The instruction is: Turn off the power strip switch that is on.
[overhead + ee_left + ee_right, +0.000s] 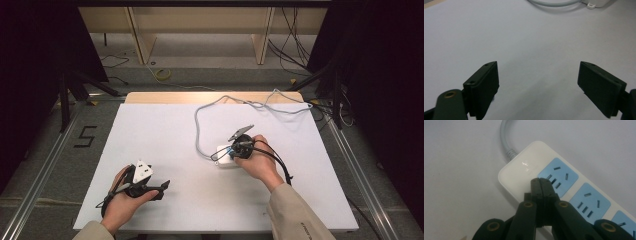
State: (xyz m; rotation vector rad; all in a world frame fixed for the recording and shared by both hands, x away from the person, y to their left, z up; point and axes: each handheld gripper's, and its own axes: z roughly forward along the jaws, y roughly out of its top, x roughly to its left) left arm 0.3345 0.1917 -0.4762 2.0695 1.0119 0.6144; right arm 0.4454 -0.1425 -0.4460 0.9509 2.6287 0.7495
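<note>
A white power strip (524, 172) with blue socket faces (557, 177) lies on the white table; in the high view the power strip (226, 158) sits just left of my right hand. Its grey cord (200, 127) loops away toward the back. My right gripper (540, 181) is shut with nothing between its jaws, and its tips rest over the strip's end beside the first socket. My left gripper (537, 75) stands open above bare table at the front left, as the left gripper (161, 189) also shows in the high view. A corner of the strip (594, 3) lies far ahead of it.
The white table top (165, 135) has a wooden strip along its back edge. The grey cord (280, 102) trails toward the back right corner. Metal rails run along both sides of the table, and cables lie on the floor behind.
</note>
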